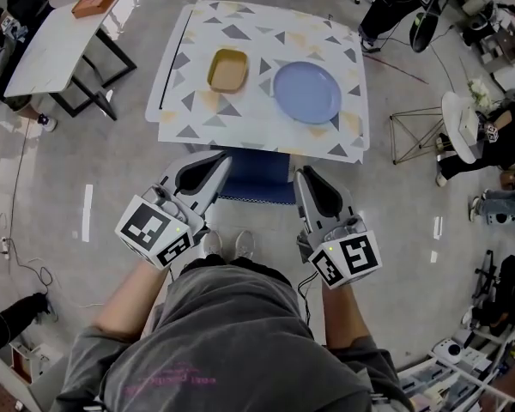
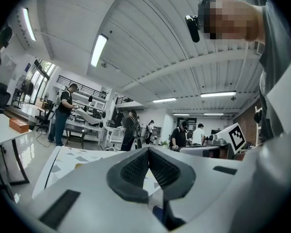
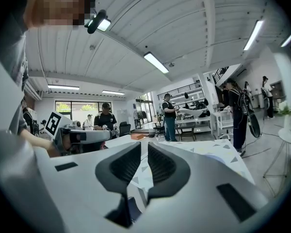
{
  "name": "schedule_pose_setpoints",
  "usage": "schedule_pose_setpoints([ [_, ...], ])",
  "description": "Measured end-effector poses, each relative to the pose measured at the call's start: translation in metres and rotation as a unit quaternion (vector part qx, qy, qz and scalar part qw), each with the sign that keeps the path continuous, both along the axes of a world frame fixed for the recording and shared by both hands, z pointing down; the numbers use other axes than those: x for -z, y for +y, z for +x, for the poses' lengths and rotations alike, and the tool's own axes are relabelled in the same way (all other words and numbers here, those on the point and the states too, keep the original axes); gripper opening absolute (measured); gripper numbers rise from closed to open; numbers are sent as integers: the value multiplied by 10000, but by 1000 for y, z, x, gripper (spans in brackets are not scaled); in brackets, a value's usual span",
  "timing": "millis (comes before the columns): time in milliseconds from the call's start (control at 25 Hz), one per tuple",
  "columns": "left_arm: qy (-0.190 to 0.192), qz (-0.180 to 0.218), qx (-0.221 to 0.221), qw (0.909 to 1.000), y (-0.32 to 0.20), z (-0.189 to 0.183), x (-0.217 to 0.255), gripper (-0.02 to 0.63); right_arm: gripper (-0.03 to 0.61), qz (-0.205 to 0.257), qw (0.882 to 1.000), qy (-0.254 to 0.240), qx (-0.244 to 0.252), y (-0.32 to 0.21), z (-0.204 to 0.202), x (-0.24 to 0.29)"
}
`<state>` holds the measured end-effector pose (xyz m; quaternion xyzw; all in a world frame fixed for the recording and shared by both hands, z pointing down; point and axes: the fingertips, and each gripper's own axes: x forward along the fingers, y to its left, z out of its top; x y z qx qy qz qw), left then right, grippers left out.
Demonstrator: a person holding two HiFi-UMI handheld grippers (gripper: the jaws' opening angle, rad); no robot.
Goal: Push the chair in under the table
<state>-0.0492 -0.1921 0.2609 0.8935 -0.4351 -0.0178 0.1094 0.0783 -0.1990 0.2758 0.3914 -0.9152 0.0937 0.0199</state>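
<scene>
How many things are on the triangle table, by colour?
Yellow dish: 1
Blue plate: 1
Total: 2

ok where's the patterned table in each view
Head view: table, upper centre.
Left gripper view: lower left, slanting away.
Right gripper view: lower right.
Shared landmark: orange box, off to the table's left in all three.
</scene>
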Motion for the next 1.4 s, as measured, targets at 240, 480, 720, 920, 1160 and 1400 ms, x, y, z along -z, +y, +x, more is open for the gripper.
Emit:
schedule_pose_setpoints([
  [240, -52, 25, -25, 10000, 0, 6, 0, 2, 41, 17, 10000, -16, 22, 0, 1, 1],
  [480, -60, 19, -46, 10000, -3, 10, 1, 2, 31, 31, 10000, -18, 35, -2, 3, 2],
  [720, -68, 37, -27, 10000, -5, 11, 0, 2, 8, 62, 10000, -8, 42, -5, 3, 2],
  [920, -89, 32, -5, 10000, -4, 12, -3, 2, 5, 54, 10000, 3, 65, -5, 4, 0],
  [1160, -70, 6, 13, 10000, -5, 13, -4, 2, 5, 38, 9999, 8, 109, -5, 4, -1],
  [1400, -94, -26, 48, 9999, -6, 14, -7, 2, 5, -19, 9999, 21, 136, -8, 5, -6],
])
